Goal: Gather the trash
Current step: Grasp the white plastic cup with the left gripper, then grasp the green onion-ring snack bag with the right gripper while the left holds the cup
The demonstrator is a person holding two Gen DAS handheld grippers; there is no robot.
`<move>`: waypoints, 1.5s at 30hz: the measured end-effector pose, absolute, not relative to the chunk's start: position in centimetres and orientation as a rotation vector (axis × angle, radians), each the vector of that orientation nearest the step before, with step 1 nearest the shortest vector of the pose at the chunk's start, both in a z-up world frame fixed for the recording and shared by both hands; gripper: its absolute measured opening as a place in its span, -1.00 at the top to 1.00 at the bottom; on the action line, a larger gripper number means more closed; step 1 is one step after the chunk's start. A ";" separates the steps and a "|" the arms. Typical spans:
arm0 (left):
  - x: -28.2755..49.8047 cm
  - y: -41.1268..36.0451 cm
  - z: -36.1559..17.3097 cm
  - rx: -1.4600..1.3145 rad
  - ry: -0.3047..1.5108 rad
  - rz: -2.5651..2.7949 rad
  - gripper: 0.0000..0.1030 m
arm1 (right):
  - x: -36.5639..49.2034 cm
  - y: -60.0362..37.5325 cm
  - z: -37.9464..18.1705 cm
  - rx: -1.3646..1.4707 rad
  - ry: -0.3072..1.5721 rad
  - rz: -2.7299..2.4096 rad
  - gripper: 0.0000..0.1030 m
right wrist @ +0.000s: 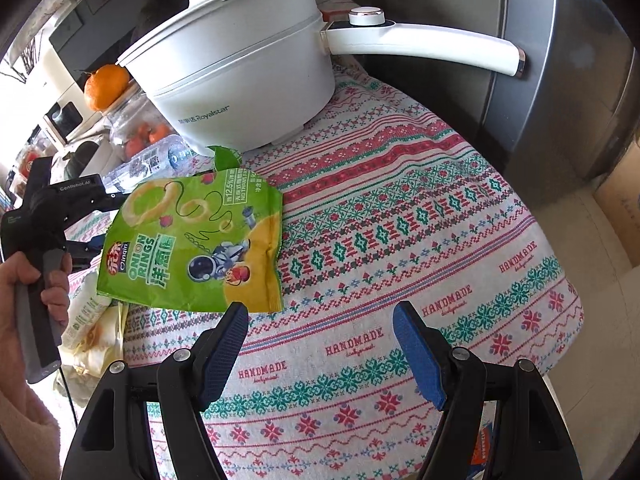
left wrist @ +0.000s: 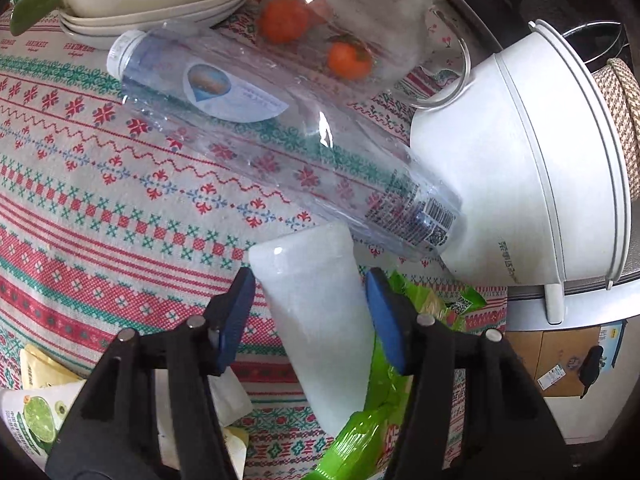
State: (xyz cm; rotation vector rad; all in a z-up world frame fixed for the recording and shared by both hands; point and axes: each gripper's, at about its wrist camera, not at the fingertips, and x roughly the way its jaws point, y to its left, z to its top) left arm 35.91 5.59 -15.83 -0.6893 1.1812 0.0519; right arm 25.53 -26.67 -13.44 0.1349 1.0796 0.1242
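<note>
Trash, white cup: a frosted white plastic cup [left wrist: 320, 332] lies tipped on the patterned tablecloth [left wrist: 100, 208], low centre of the left wrist view, its rim toward the upper left.
Trash, snack bag: a green onion-ring snack bag [right wrist: 196, 240] lies flat at left centre of the right wrist view; in the left wrist view its edge shows just right of the cup.
Trash, bottle: an empty clear plastic bottle [left wrist: 280, 136] lies on its side across the middle of the left wrist view, cap at upper left, base touching the white electric pot [left wrist: 520, 168].
Left gripper [left wrist: 311, 286]: jaws spread on either side of the cup, a gap visible at each blue pad, not yet clamped.
Right gripper [right wrist: 320, 318]: jaws wide apart over bare cloth at bottom centre, holding nothing; its left finger sits just below the bag's lower edge.
Other wrappers: a lime-printed packet [left wrist: 36, 420] lies at the lower left of the left wrist view.
Surroundings: a glass jar with oranges [left wrist: 348, 28] and stacked pale dishes [left wrist: 156, 0] sit along the top.
Person: a hand [right wrist: 24, 292] grips the left tool's handle at the left edge of the right wrist view.
</note>
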 end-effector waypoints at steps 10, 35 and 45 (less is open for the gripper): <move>34.0 1.1 -15.5 -0.588 1.190 -0.154 0.02 | 25.6 -28.2 -13.7 0.182 1.087 0.114 -0.48; 16.5 2.8 -1.6 -0.266 0.761 -0.185 0.02 | 26.7 -25.9 -17.6 0.085 1.111 -0.005 -0.40; 15.7 3.2 -2.2 -0.271 0.762 -0.203 0.02 | 25.2 -22.6 -17.8 -0.083 1.081 0.020 0.86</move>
